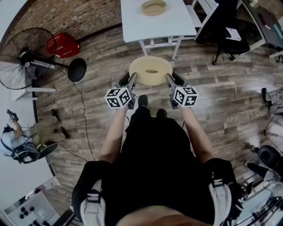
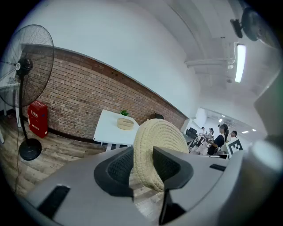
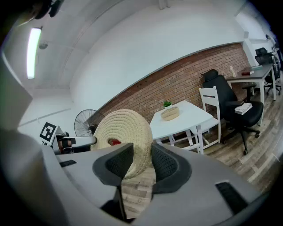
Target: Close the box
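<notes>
A round woven lid (image 1: pixel 151 70) is held roughly flat above the wooden floor (image 1: pixel 221 101), gripped at opposite edges by both tools. The left gripper (image 1: pixel 128 82) is closed on the lid's left rim and the right gripper (image 1: pixel 173 81) on its right rim. In the left gripper view the rim is seen pinched between the two dark pads (image 2: pixel 118 167), and in the right gripper view it is likewise pressed between the pads (image 3: pixel 164 164). Both arms are stretched forward and down in front of the body. The left forearm (image 1: pixel 112 132) and the right forearm (image 1: pixel 196 132) are angled slightly inward toward the lid, with the marker cubes turned upward. The open woven box (image 1: pixel 154 7) is seen on the white table (image 1: pixel 132 24) beyond the lid and well apart from it
</notes>
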A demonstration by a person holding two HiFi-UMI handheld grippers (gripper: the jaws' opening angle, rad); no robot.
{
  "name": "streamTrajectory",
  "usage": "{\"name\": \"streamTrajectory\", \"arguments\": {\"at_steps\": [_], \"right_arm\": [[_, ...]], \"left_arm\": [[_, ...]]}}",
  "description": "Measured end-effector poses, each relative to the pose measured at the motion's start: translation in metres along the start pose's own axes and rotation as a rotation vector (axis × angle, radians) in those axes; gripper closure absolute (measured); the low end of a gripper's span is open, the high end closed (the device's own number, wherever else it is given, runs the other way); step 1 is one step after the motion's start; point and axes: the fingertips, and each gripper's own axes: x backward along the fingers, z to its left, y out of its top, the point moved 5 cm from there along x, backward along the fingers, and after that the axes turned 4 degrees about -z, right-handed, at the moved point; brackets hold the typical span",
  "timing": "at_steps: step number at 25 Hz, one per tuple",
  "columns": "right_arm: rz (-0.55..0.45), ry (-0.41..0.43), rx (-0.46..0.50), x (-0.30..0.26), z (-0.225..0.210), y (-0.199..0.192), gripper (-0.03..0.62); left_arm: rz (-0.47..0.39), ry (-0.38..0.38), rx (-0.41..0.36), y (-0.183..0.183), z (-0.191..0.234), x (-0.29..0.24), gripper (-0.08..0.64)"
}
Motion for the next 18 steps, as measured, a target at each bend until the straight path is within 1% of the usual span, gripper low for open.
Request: {"name": "streamTrajectory", "arguments": {"at_steps": [11,18], "right_arm": [[-0.003,0.023,0.001,0.006,-0.001,-0.001,0.466],[-0.01,0.024,0.012,0.012,-0.002,0.0,0.466]], "left_arm": [[-0.009,0.014,0.0,-0.004,-0.007,0.006,0.411],[-0.009,0.011,-0.005,-0.005,-0.014,0.008,0.411]]}}
